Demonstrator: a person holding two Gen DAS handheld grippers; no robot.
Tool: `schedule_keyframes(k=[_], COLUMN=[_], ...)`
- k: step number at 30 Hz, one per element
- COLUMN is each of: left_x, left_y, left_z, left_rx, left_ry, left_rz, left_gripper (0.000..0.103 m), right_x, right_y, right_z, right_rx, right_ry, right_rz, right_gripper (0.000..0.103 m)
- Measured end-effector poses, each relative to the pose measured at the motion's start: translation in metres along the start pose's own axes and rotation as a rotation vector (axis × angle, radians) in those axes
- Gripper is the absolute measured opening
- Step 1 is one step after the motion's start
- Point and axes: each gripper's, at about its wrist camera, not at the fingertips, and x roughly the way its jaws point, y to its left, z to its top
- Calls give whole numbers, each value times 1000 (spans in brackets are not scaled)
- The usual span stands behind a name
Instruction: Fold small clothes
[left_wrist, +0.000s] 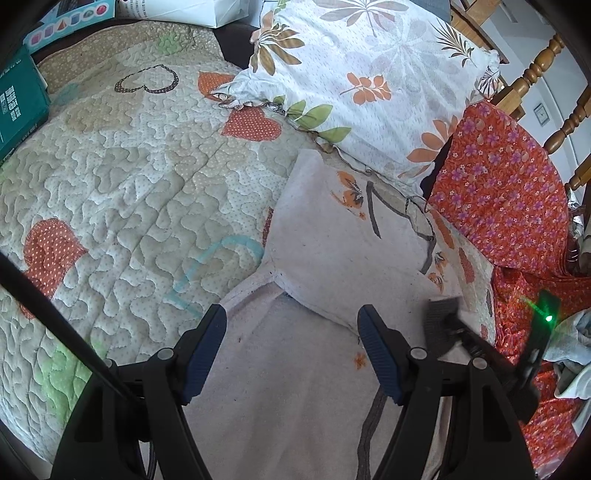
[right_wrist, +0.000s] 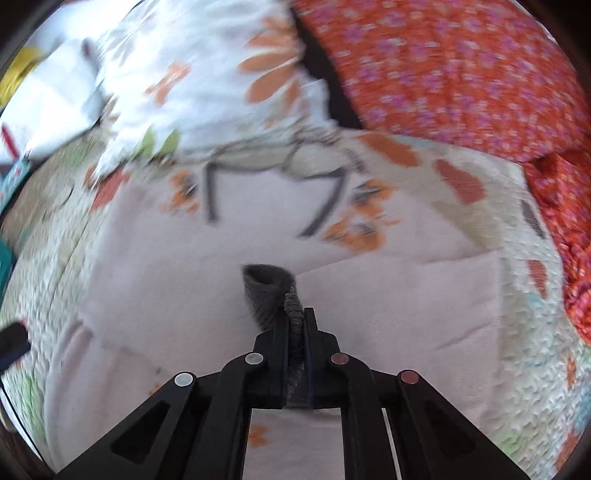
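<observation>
Jaws of the left gripper (left_wrist: 291, 354) stand wide apart, holding nothing, above the pale pink garment (left_wrist: 332, 251) spread on the quilted bed cover (left_wrist: 129, 177). Jaws of the right gripper (right_wrist: 297, 325) are pinched tight on the garment's grey ribbed cuff (right_wrist: 267, 291). Motion blur smears the right wrist view, softening the floral pillow (left_wrist: 369, 74) and orange cloth (left_wrist: 498, 192).

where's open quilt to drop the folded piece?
Free: the heart-patterned quilt between the green box, the floral pillow and the pale pink garment. Crowded: right side, with the orange floral cloth and a wooden chair. The left gripper is open; the right gripper pinches a grey ribbed cuff.
</observation>
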Motion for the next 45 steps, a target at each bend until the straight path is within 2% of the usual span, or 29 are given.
schedule_keyframes(k=[5,7,9,11,14,15,18,21,27,32,34,37,42,45], left_x=[0,1,2,4,6,6,6,8,12,24,28,27,26,32], left_y=[-1,-2,-3,-6,-14,-16,-25,-32,-39,-38,-35,-33,-29,-37], left_z=[-1,-1,-2,-4,-8,-11,-21,-33,-75,-105,-113,-119,-128,-141], left_rx=[11,9,15,27,63,77,129,180,266,333,346,368,394,506], left_ry=[-3,-6,-3,0,5,7,11,28,65,91,104,84,67,77], left_rz=[8,18,24,27,35,35,42,48,65,118,132,150,153,197], left_gripper=[72,72,72,72,72,72,72,72,72,72,72,74,84,96], right_x=[-2,3,8,6,-14,-20,-39,-52,-56,-71,-75,-80,-72,-72], right_y=[-68,-96,-118,-134,-148,-149,-150,-149,-152,-157,-163,-177,-197,-200], right_z=[7,6,1,-7,-26,-32,-60,-94,-155,-167,-171,-176,-183,-182], right_rx=[154,208,221,244,267,264,261,266,279,239,219,252,280,276], right_ry=[9,26,56,73,52,49,55,73,143,106,96,100,153,159], right_rz=[-87,-153,-242,-266,-271,-273,-245,-193,-119,-135,-193,-203,-212,-208], right_gripper=[7,7,10,17,35,37,42,42,43,48,48,48,58,63])
